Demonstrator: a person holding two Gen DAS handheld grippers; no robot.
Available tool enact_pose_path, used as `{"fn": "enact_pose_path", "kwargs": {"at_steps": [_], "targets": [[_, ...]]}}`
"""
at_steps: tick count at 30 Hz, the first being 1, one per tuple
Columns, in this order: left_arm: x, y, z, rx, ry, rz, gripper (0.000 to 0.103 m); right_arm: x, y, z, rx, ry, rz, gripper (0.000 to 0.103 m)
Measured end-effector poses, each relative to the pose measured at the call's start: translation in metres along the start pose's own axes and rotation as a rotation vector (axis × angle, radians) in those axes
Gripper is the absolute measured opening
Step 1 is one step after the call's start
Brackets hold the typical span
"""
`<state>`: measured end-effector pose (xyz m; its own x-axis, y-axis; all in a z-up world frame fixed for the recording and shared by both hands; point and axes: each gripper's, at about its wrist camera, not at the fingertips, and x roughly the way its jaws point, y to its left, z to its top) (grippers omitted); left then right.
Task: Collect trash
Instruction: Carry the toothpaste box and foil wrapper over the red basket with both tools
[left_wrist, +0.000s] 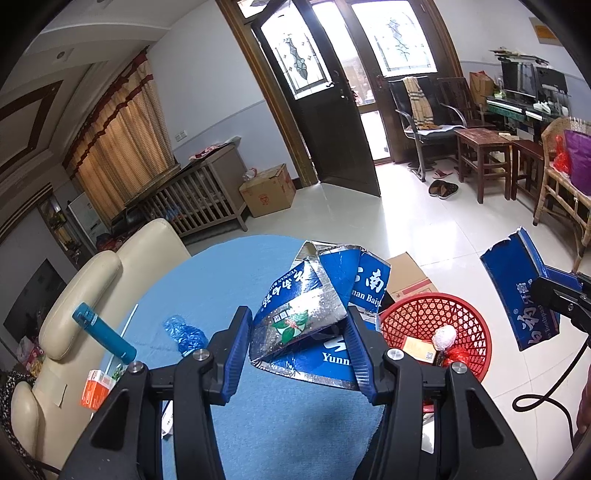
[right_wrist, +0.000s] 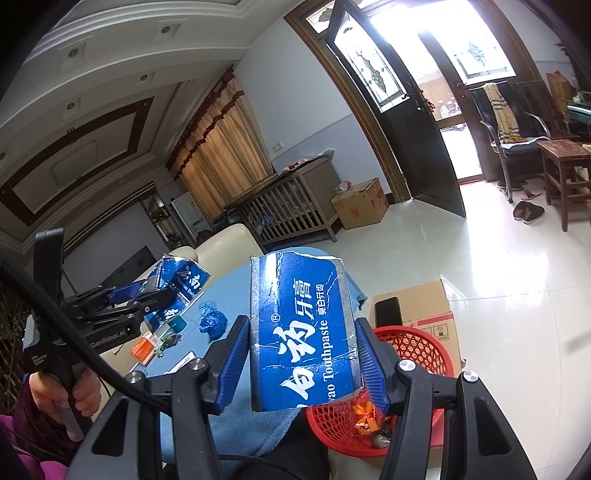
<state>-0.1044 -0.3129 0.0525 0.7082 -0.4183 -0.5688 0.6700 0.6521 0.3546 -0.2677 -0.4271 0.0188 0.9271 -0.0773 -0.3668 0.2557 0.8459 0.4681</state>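
My left gripper (left_wrist: 298, 345) is shut on a crumpled blue-and-silver toothpaste carton piece (left_wrist: 314, 314), held above the blue-clothed table (left_wrist: 288, 424). My right gripper (right_wrist: 299, 363) is shut on a flat torn blue toothpaste carton piece (right_wrist: 303, 332), held above the table edge near the red mesh basket (right_wrist: 417, 354). The right gripper and its piece also show in the left wrist view (left_wrist: 521, 291), right of the red basket (left_wrist: 443, 317). The left gripper shows in the right wrist view (right_wrist: 122, 295). The basket holds some wrappers and scraps.
On the table lie a teal cylinder (left_wrist: 105, 332), a crumpled blue plastic scrap (left_wrist: 184, 332), an orange box (left_wrist: 96, 389) and a white stick. A cream sofa (left_wrist: 92, 295) stands left. A cardboard box (right_wrist: 417, 306) sits behind the basket on the tiled floor.
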Motion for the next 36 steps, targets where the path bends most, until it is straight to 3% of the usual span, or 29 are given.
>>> {"fn": "enact_pose_path", "kwargs": {"at_steps": [36], "targets": [[0.022, -0.034, 0.001, 0.061, 0.057, -0.067, 0.052, -0.004, -0.026, -0.003, 0.109, -0.002, -0.035, 0.06]]}}
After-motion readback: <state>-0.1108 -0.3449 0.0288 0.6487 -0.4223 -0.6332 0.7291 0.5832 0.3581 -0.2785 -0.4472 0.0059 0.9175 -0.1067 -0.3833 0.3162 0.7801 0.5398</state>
